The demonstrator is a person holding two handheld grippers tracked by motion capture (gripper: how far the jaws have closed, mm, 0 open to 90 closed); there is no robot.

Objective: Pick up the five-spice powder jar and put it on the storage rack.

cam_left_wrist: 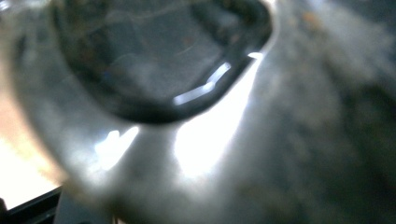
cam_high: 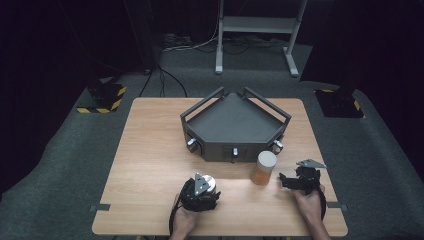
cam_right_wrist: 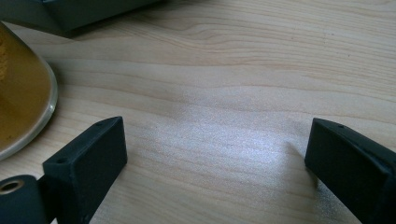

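Wooden table (cam_high: pixel 150 165), dark tray (cam_high: pixel 235 122) at its far side. My left gripper (cam_high: pixel 202 192) is clamped on a shiny metal can (cam_left_wrist: pixel 196 154) near the front edge. My right gripper (cam_right_wrist: pixel 215 163) stands wide apart, empty, just beside the amber jar (cam_high: pixel 263 168).

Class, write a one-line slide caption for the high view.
Left gripper closed on a silver-lidded jar; right gripper open beside an orange-filled jar, before a dark tray.

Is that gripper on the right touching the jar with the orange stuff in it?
Apart. In the right gripper view, the right gripper has open jaws over bare wood, with the jar clear of its fingertips.
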